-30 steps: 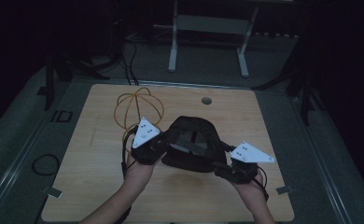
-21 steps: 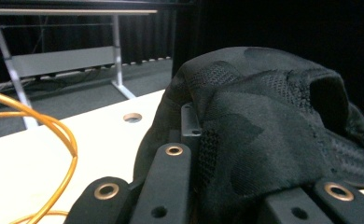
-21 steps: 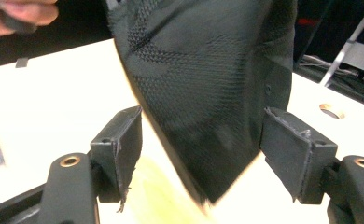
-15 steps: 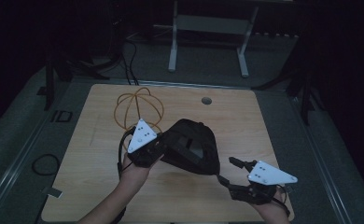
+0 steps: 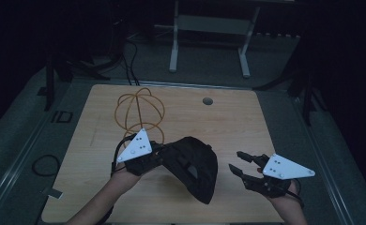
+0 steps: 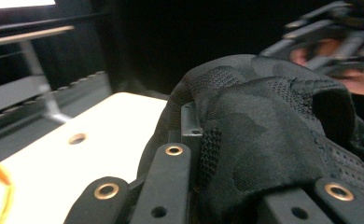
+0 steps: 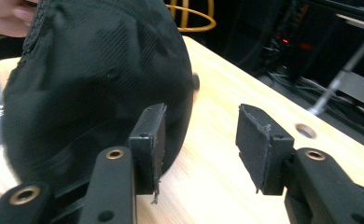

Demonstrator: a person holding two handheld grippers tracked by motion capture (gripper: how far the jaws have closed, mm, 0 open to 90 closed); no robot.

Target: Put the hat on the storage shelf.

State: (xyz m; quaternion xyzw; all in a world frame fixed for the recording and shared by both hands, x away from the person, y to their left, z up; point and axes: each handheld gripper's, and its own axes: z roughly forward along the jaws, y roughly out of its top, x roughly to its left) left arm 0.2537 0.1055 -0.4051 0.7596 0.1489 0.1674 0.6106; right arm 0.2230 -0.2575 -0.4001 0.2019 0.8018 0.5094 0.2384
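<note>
Spreading across most of the scene, the wooden table (image 5: 228, 126) is seen with an orange wire ball (image 5: 140, 111) toward its far left and a small round hole (image 5: 208, 101) near the far edge. Toward the near middle, a black cap (image 5: 193, 166) is held tilted above the tabletop, one edge pinched by the left gripper (image 5: 146, 157). Just beside the cap, the right gripper (image 5: 241, 163) is held with its jaws wide and empty. A fresh grip on the free rim is probably best taken squarely, with the fabric seated deep between the pads (image 7: 259, 149) before closing.
</note>
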